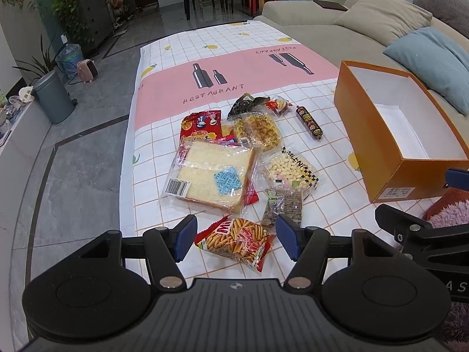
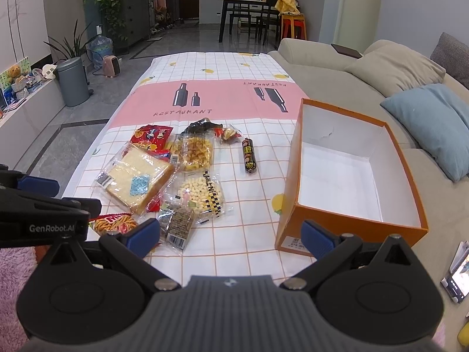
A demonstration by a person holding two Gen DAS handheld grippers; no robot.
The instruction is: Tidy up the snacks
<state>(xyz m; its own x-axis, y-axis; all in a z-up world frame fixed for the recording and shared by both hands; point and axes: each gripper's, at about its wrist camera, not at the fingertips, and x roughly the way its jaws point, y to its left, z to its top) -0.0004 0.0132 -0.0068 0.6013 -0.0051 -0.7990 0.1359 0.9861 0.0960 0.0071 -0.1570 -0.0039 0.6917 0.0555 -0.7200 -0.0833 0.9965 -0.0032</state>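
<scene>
A checked tablecloth (image 1: 234,47) beside a sofa (image 2: 337,67) holds snacks (image 1: 234,158); both grippers, left (image 1: 236,239) and right (image 2: 231,239), gape empty.

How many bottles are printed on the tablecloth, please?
4: tall bottle and short bottle on the pink band, left; two upside-down bottles right of them. None seems hidden.
</scene>
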